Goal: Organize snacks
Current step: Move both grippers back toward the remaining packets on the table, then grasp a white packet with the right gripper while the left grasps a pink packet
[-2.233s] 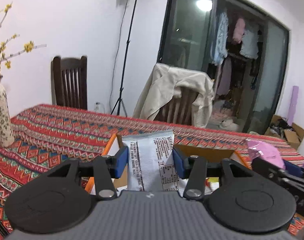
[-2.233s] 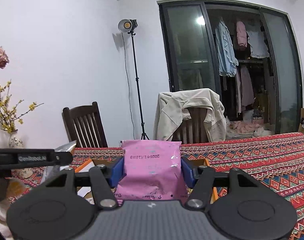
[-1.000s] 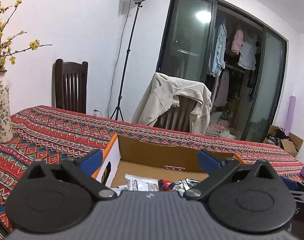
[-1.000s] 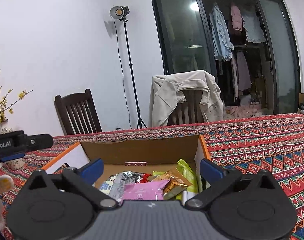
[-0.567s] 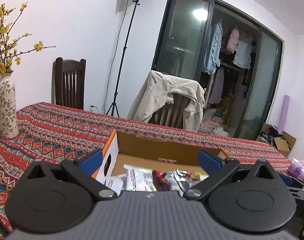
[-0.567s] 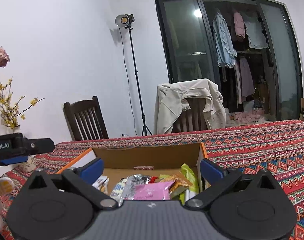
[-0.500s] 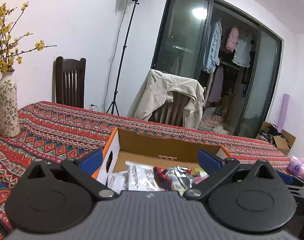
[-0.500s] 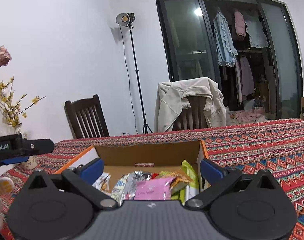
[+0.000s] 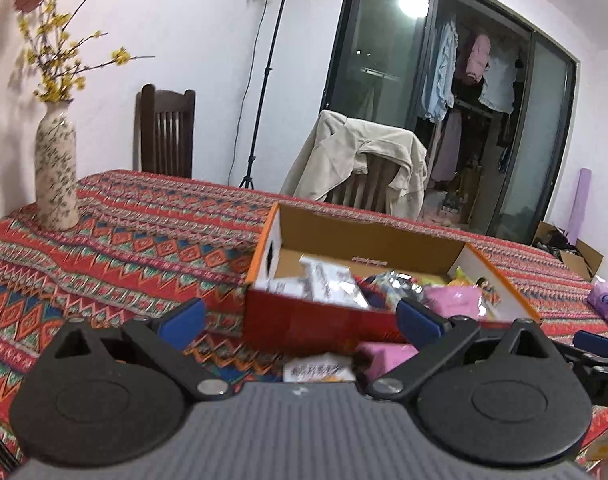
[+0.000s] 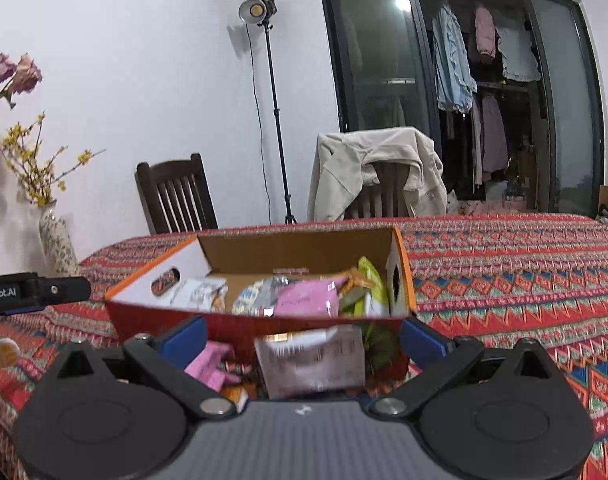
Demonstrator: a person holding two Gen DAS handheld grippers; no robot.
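Now the snack packets (image 10: 304, 300) lie piled inside the open cardboard box (image 10: 260, 328) on the patterned bench (image 10: 503, 280), with a few more packets (image 10: 309, 362) loose on the cloth just before it. Both the left hand-held gripper (image 9: 300, 318) and the right hand-held gripper (image 10: 302, 338) are spread wide, grasping nothing. A flower vase (image 9: 56, 172) stands well apart.

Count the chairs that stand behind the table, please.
2. A dark wooden chair stands at the left by the wall; a second chair, draped with a beige jacket, stands further right. Others may be hidden.
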